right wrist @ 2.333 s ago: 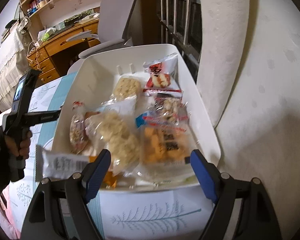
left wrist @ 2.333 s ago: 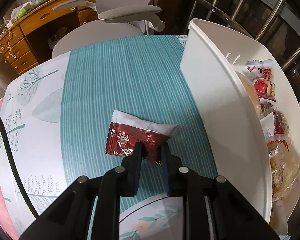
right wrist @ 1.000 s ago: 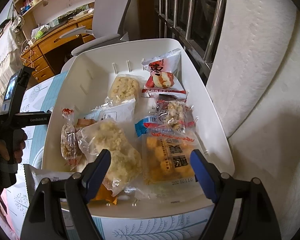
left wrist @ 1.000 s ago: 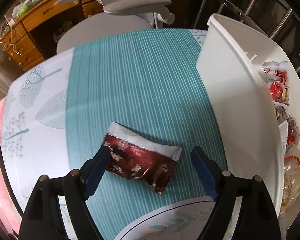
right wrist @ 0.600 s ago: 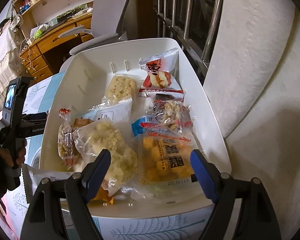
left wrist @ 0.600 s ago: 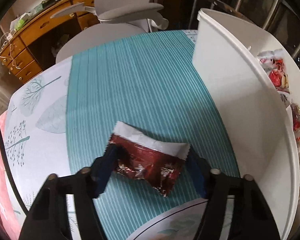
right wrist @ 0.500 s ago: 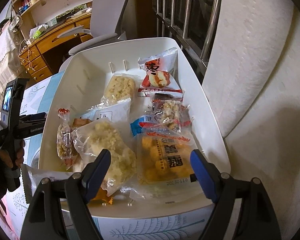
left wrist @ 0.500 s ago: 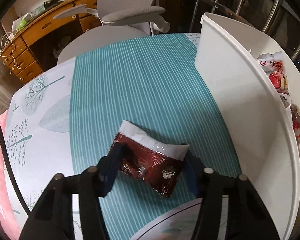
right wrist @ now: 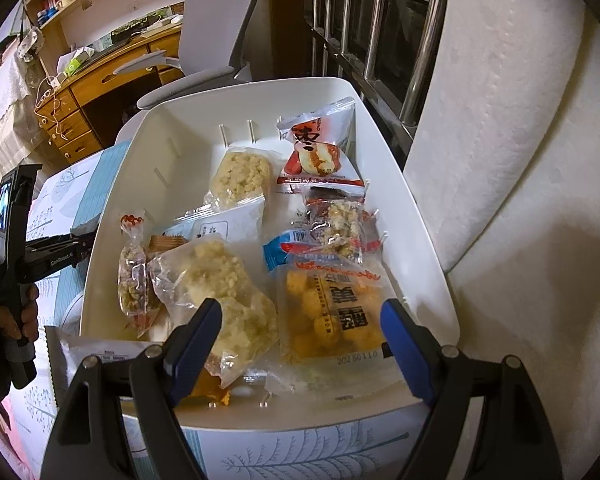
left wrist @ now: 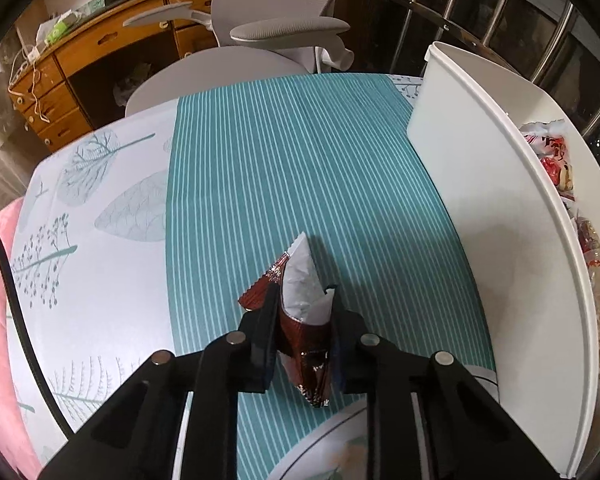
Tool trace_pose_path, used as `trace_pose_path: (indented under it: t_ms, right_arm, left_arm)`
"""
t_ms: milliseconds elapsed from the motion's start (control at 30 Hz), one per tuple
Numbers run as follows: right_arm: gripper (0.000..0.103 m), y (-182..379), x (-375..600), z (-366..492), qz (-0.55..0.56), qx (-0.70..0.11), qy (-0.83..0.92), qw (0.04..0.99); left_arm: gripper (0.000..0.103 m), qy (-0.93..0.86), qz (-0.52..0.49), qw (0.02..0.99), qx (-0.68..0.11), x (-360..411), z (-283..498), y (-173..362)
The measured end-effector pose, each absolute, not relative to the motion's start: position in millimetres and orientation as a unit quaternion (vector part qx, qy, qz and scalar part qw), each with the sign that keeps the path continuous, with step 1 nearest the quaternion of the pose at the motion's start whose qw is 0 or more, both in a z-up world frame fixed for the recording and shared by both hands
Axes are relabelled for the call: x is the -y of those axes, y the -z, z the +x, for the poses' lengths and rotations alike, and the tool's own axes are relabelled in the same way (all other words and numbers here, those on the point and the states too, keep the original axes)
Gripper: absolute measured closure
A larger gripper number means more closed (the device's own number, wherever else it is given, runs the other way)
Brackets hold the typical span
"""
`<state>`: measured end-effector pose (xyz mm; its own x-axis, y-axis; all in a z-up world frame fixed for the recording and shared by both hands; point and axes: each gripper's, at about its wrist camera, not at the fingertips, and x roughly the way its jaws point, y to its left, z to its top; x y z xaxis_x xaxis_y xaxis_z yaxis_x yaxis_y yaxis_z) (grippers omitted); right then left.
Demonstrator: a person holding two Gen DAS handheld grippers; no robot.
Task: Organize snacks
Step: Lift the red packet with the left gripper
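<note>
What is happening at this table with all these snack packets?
A person is sorting snacks with a hand-held gripper in each hand. The left hand-held gripper has just closed on a dark red snack packet over the teal striped tablecloth. The right hand-held gripper hangs open over the white bin, which already holds several packets.
</note>
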<state>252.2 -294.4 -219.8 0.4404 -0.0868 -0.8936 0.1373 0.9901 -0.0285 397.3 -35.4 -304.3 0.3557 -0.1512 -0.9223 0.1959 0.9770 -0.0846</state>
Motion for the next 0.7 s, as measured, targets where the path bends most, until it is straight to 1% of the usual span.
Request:
trace_pose_path:
  t_ms: [167, 367, 567, 700]
  right_arm:
    - [0.021, 213, 291, 248, 0.027, -0.522, 0.070, 0.850]
    - [0.021, 202, 292, 241, 0.035, -0.514, 0.065, 0.855]
    - [0.021, 188, 296, 230, 0.038, -0.510, 0.040, 0.858]
    - [0.021, 181, 302, 218, 0.035, -0.508, 0.016, 0.860]
  left_arm:
    - [0.085, 0.112, -0.002, 0.813, -0.572, 28, 399, 301]
    - [0.086, 0.107, -0.015, 0.808, -0.580, 27, 382, 283]
    - [0.086, 0.094, -0.045, 0.807, -0.581, 31, 333, 246]
    - [0.086, 0.098, -0.056, 0.819, -0.563, 43, 298, 211]
